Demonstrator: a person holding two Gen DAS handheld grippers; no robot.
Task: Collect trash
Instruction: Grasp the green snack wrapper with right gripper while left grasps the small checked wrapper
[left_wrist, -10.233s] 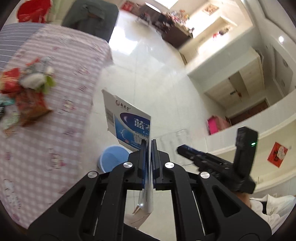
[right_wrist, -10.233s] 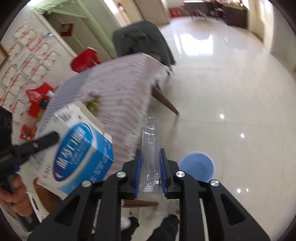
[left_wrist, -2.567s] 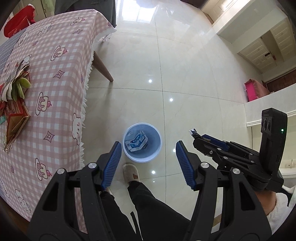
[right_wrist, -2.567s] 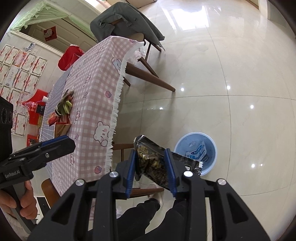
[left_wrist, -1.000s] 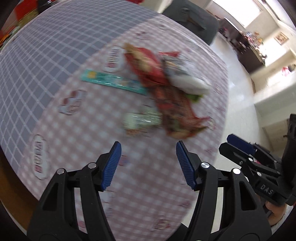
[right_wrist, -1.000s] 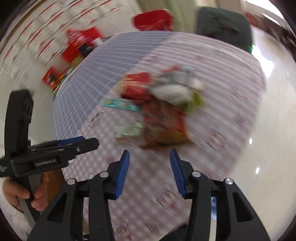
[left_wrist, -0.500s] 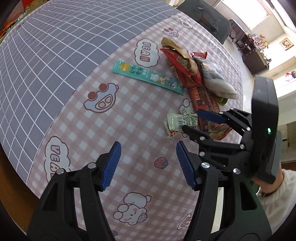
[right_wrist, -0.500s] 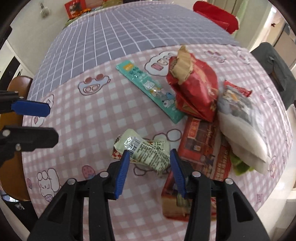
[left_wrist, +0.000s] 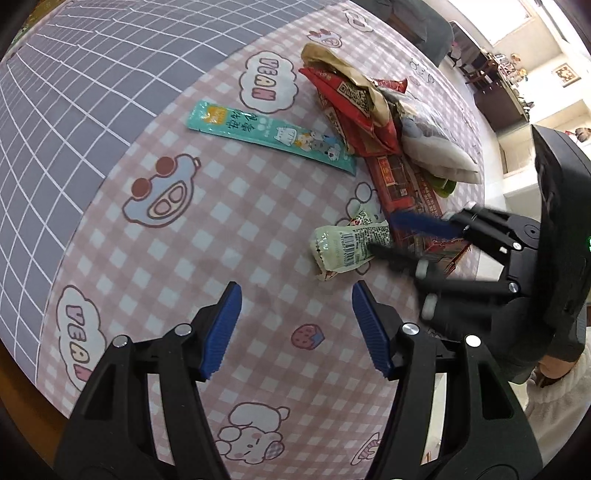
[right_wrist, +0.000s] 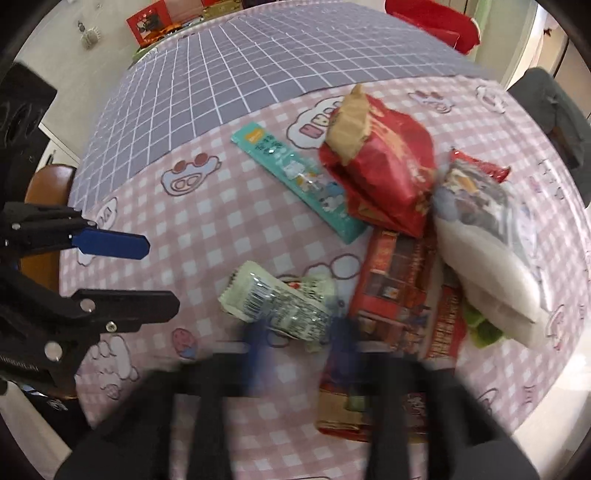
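A pale green snack wrapper lies on the pink checked tablecloth. My right gripper is open, its fingers on either side of the wrapper's right end; its own view shows it blurred around the wrapper. My left gripper is open and empty, just short of the wrapper. Beyond lie a teal sachet, a red snack bag, a flat red box and a white-grey bag.
The grey grid cloth covers the far left of the table. The table edge runs along the right, with floor and a dark chair beyond. A wooden chair stands by my left gripper.
The right gripper has moved forward onto the green wrapper, its fingers now straddling it. The left gripper has drawn a little closer to the table and trash.
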